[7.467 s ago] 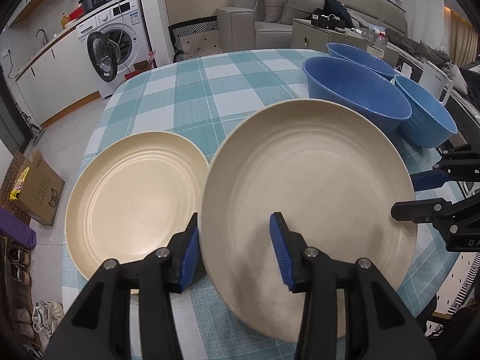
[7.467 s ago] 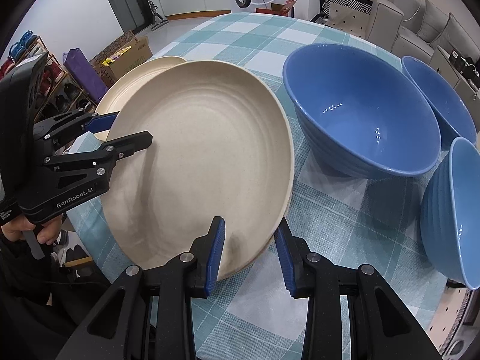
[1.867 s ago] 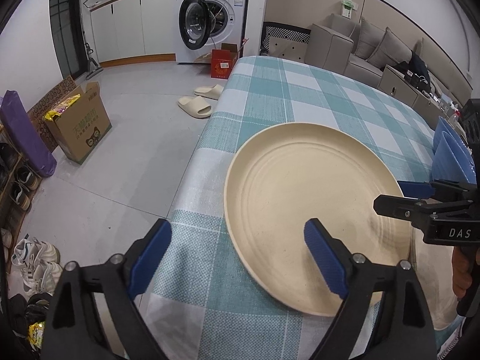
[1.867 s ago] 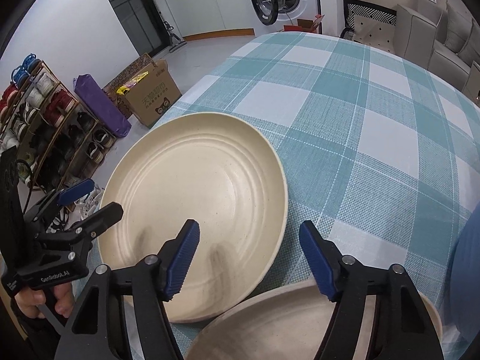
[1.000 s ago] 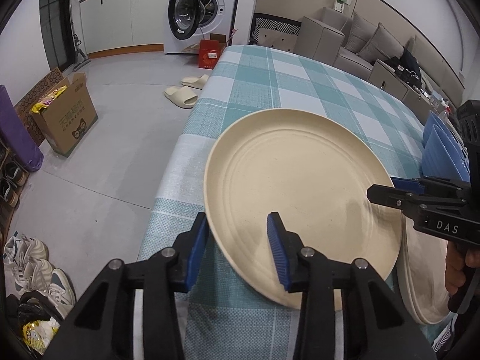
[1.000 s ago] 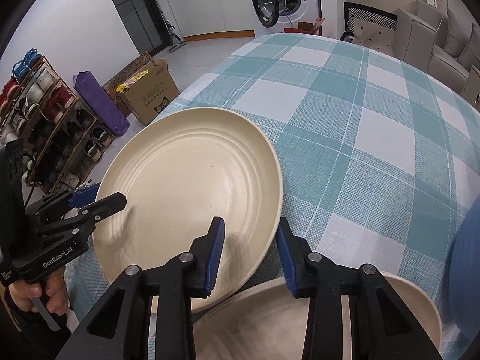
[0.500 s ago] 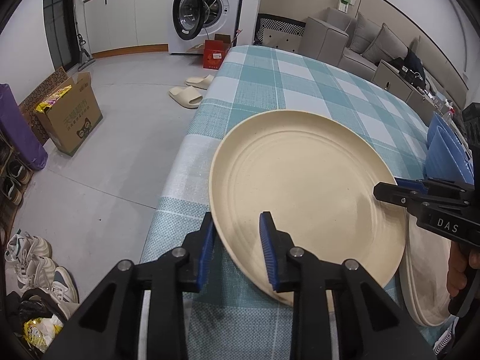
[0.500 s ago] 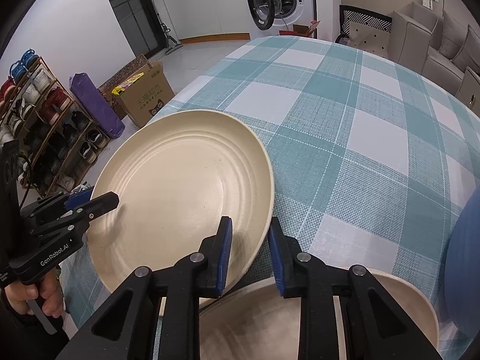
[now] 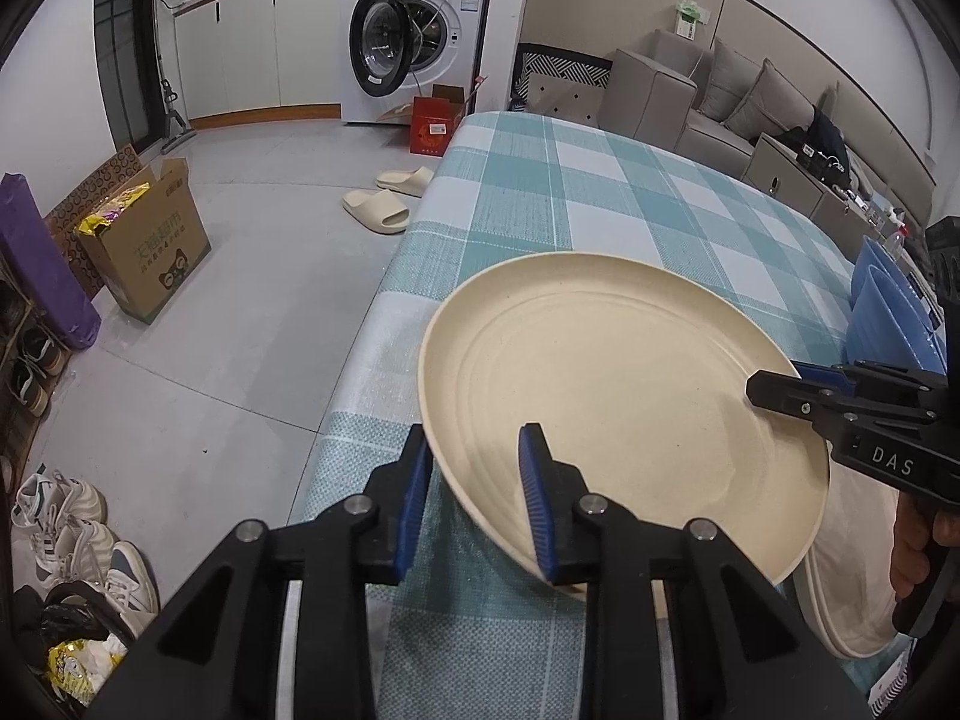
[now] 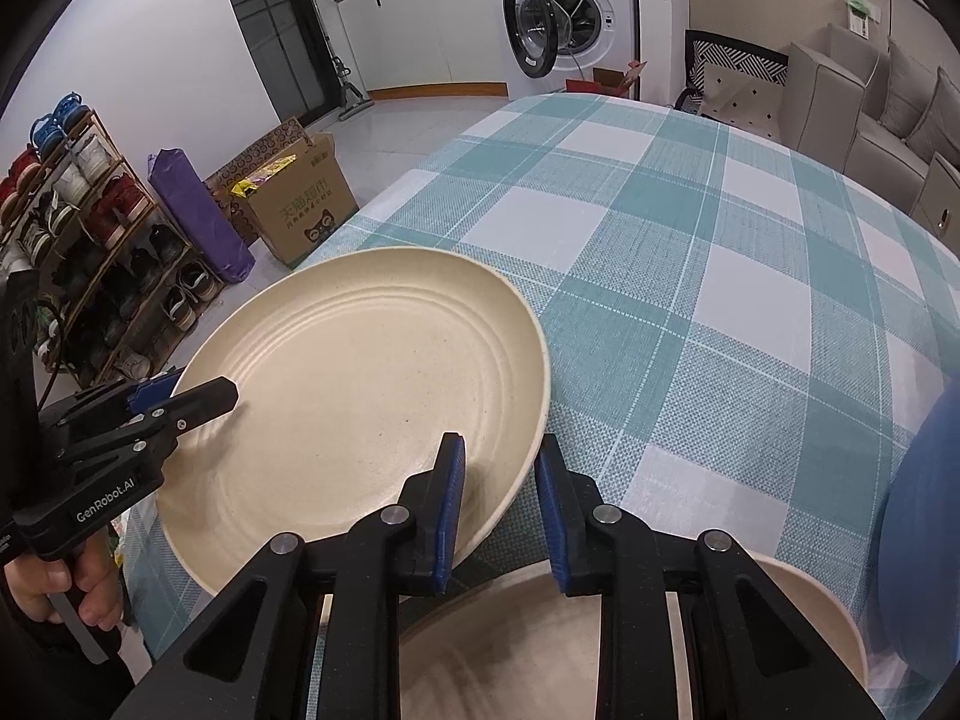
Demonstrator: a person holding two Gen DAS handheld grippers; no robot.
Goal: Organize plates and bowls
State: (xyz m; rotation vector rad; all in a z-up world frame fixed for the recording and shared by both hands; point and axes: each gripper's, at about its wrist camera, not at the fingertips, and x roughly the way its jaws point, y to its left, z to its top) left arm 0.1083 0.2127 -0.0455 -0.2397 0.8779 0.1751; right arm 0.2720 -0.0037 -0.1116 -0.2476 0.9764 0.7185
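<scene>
Cream plate (image 9: 618,402) held off the checked tablecloth (image 9: 630,198) at the table's near corner, tilted, gripped on two sides of its rim. Left gripper (image 9: 477,501) clamps the near-left rim: one blue pad under the outside edge, the other pad on the inner face. Jaws narrow, just finished closing down onto the rim, plate between them. Right gripper (image 10: 499,501) clamps the opposite rim edge the same way, one pad inside the plate, one outside under the lip; jaws narrow, closed tight on the rim after coming together moments ago. In the left wrist view the right gripper shows at the right side, its black finger lying on the plate's far-right rim, with a hand (image 9: 918,546) on its handle. In the right wrist view the left gripper shows at the left, finger on the plate's rim.

Second cream plate (image 10: 600,648) lies on the cloth just under the right gripper, partly hidden by it, near the held plate's low edge. Blue bowls (image 9: 888,318) sit at the far right of the table, stacked or nested, cannot tell exactly.

Off the table: washing machine (image 9: 408,36) with door open, cardboard box (image 9: 147,252), slippers (image 9: 384,204), shoe rack (image 10: 90,228), grey sofa (image 9: 738,102).
</scene>
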